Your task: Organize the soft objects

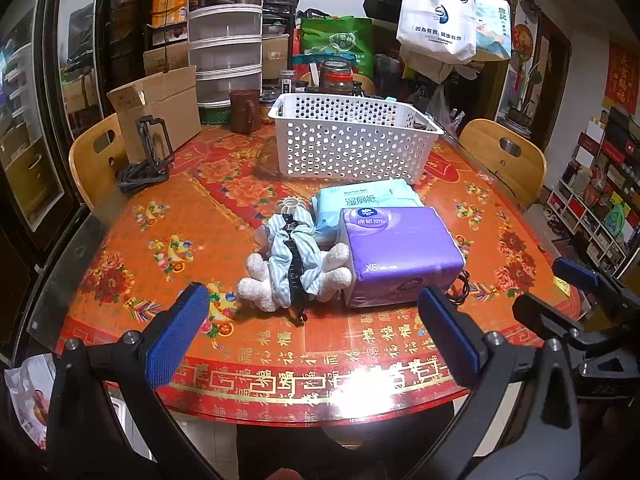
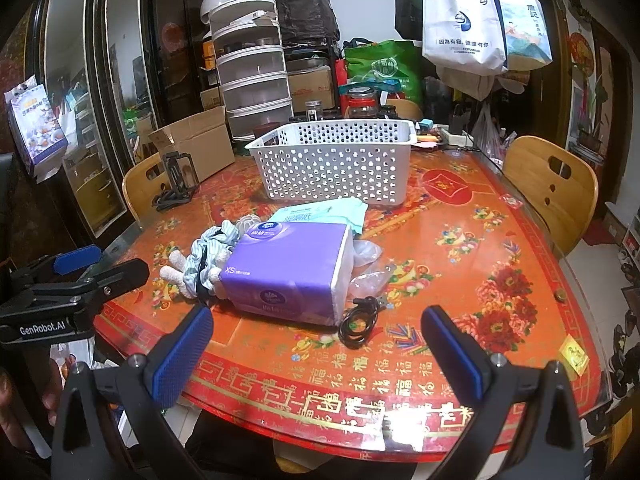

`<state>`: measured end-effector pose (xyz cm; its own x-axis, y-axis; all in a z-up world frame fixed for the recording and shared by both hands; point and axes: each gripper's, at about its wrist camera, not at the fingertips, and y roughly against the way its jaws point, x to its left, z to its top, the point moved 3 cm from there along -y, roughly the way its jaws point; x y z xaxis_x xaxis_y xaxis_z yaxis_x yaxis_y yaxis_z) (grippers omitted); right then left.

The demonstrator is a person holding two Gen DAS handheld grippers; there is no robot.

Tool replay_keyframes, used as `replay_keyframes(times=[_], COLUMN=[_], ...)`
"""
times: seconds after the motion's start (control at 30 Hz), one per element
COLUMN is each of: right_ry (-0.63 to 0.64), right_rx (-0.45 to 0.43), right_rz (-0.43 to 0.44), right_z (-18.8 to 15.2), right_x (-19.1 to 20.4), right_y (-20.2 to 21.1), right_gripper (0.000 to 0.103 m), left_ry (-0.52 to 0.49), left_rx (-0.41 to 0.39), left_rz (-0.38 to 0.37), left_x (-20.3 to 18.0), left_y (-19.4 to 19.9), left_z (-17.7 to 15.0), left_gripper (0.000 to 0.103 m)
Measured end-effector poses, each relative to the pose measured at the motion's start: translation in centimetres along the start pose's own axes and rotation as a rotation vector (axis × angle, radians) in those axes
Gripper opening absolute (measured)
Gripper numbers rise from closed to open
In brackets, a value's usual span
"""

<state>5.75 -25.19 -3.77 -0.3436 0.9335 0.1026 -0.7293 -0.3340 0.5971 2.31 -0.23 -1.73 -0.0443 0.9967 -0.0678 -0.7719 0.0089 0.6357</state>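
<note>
Tools, left (image 1: pixel 312 332) and right (image 2: pixel 316 348), are held apart, empty, above counter (image 2: pixel 460 248) edge; purple tissue pack (image 1: pixel 400 254), plush toy (image 1: pixel 288 272) clustered before white basket (image 1: pixel 352 140).

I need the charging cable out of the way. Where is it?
The black cable lies coiled on the table by the purple tissue pack's right near corner, in the right wrist view.

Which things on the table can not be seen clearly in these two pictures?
- Plush toy: body covered by striped cloth, both views.
- Teal wipes pack: near part hidden behind purple tissue pack, right wrist view.
- White basket: its floor hidden by its wall, both views.
</note>
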Motion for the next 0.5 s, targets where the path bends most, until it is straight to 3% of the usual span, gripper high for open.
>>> replay_keyframes(times=[0.5], right_ry=[-0.002], right_rx=[0.005], right_rz=[0.000], right_z=[-0.02], right_x=[-0.07], right_y=[-0.18], right_gripper=[0.103], left_ry=[0.001], left_rx=[-0.008], left_rz=[-0.007], left_x=[-0.04], left_y=[0.36], left_z=[0.44], left_gripper=[0.103])
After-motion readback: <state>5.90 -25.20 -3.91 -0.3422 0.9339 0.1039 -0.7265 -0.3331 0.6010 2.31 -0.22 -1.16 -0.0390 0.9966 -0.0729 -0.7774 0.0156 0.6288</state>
